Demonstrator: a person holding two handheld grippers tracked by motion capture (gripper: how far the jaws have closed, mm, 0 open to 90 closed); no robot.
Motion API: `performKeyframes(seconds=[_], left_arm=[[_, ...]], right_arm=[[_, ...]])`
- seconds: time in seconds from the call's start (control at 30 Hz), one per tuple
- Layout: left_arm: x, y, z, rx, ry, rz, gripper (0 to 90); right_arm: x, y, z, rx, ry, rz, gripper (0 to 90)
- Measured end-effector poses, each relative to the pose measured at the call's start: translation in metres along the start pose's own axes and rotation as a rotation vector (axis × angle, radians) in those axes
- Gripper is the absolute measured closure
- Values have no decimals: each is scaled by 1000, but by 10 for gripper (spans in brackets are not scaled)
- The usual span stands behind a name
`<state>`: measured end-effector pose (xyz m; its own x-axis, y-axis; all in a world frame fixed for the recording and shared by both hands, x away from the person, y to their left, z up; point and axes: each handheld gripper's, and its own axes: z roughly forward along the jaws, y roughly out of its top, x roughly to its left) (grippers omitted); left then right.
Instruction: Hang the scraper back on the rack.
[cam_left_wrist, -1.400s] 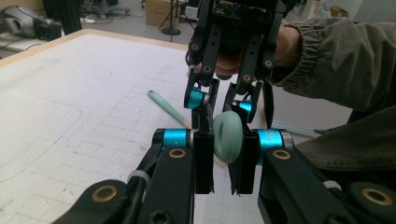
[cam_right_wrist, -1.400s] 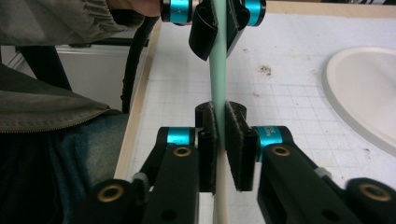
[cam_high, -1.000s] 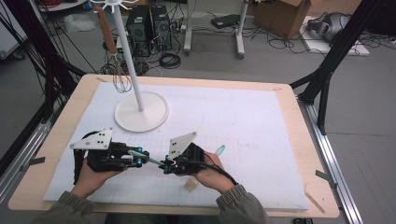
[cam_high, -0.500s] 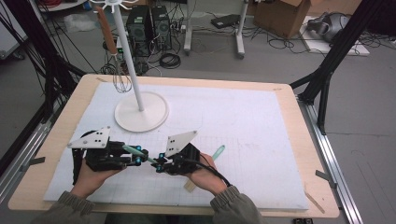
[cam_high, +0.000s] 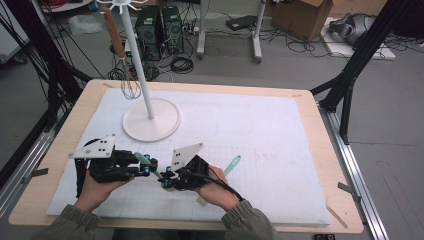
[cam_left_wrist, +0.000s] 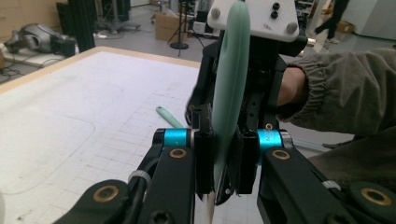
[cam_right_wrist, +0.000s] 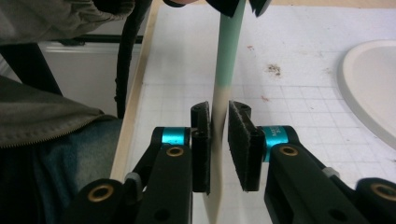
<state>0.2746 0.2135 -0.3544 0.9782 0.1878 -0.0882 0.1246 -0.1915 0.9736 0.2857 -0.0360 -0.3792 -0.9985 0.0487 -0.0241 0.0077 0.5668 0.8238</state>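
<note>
A spatula with a mint-green blade (cam_left_wrist: 229, 70) and a cream handle (cam_right_wrist: 217, 107) is held off the mat between both grippers. My left gripper (cam_left_wrist: 223, 140) is shut on the blade, which stands edge-on between its pads. Facing it, my right gripper (cam_right_wrist: 218, 119) has its jaws closed in on the cream handle, the left pad touching it. In the high view the left gripper (cam_high: 148, 167) and right gripper (cam_high: 165, 178) meet tip to tip near the mat's front left, with the spatula (cam_high: 142, 158) between them.
A white rack stand (cam_high: 151, 120) rises at the back left, with a wooden-handled whisk (cam_high: 125, 70) hanging from it. A second mint-green utensil (cam_high: 232, 164) lies on the white mat (cam_high: 260, 135) just right of my right hand. Cables and boxes lie on the floor beyond.
My right gripper has moved left up to the left gripper and now has the spatula's handle between its jaws. The left gripper has barely moved.
</note>
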Motion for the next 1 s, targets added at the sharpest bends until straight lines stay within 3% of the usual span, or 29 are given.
performKeyframes(seconds=[0.17,0.23,0.4,0.67,1.0], left_arm=[[-1,1,-2,-20,8,5,806],[0,1,-3,-21,27,-5,728],[0,-1,-1,-15,30,-8,714],[2,-3,1,-11,30,-17,742],[2,-3,0,-13,34,-20,836]], right_arm=[[-2,-2,1,-50,14,33,845],[-1,-3,0,-68,16,53,846],[-3,-3,-3,-127,11,82,846],[-7,-4,-6,-185,20,129,845],[-6,-4,-1,-185,35,139,817]])
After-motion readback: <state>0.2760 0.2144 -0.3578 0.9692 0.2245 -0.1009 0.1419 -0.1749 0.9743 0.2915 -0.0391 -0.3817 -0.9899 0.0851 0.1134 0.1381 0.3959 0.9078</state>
